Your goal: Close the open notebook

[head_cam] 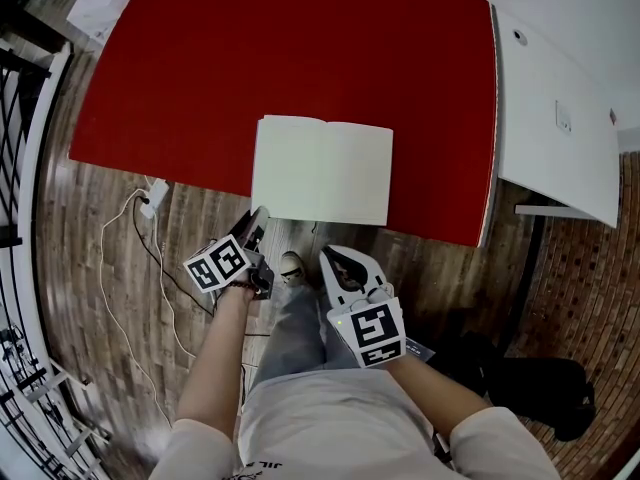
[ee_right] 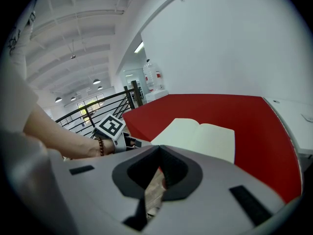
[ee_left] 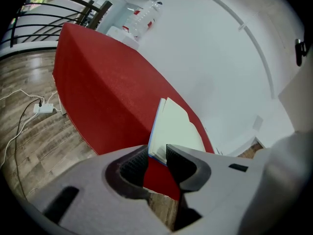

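- Two grippers wait at the near edge of the red table in the head view. The open notebook lies flat there, pages up. The left gripper noses at its near left corner, while the right gripper hangs back, near the notebook but apart from it.
- Left gripper view: the jaws stand apart, with the corner's page edges at the gap between the tips, probably not yet pinched. It looks placed to lift the left half over.
- Right gripper view: the jaws are closed on nothing, and the notebook lies beyond them, farther off and to the right. This gripper seems parked out of the way.
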Demonstrator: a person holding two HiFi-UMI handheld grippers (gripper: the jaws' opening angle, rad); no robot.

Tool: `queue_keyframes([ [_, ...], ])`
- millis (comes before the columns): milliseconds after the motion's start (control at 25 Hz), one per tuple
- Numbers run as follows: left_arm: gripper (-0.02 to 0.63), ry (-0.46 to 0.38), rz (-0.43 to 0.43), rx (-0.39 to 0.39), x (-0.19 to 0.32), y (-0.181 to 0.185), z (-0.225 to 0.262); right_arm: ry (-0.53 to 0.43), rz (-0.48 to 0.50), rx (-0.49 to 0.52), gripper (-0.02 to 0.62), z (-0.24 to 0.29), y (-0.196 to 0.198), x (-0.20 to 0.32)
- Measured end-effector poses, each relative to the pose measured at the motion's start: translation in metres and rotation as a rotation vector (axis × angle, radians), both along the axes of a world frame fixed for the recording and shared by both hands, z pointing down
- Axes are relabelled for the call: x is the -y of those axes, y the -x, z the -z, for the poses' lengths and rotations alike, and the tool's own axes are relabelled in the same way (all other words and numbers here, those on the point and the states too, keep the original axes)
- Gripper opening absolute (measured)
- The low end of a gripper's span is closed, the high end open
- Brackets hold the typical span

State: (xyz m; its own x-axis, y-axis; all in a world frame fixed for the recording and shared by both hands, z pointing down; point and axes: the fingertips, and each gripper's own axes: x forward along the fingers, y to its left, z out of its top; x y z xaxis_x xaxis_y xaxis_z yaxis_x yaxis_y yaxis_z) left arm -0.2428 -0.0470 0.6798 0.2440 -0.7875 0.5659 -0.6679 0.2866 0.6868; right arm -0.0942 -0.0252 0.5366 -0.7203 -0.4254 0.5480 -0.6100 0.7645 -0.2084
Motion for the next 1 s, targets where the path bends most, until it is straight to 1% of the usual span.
queue_keyframes([
  [160,0.064,0.0,-0.001,0.031,0.0,0.003,0.004,0.003,-0.003,-0.001,0.005,-0.002,-0.001,0.002],
  [240,0.043,-0.005,-0.008,0.041,0.002,0.002,0.006,0.003,-0.003,0.0,0.005,-0.003,0.0,0.003],
  [320,0.035,-0.008,-0.009,0.048,0.003,0.001,0.01,0.004,-0.002,0.002,0.005,-0.004,0.002,0.004],
  [560,0.031,-0.002,-0.029,0.107,0.002,0.002,0.024,0.0,-0.01,0.004,0.006,-0.004,0.002,0.006],
  [680,0.029,-0.019,-0.054,0.17,0.003,0.001,0.045,-0.002,-0.024,0.008,0.006,-0.003,0.0,0.009],
  [800,0.029,-0.042,-0.083,0.253,0.007,-0.004,0.069,-0.006,-0.038,0.012,0.005,0.0,-0.004,0.013],
  [880,0.029,-0.057,-0.111,0.309,0.009,-0.01,0.083,-0.009,-0.048,0.011,0.006,0.001,-0.008,0.015],
  [1000,0.029,-0.081,-0.155,0.367,0.012,-0.023,0.101,-0.003,-0.07,-0.003,0.006,-0.004,-0.017,0.016],
])
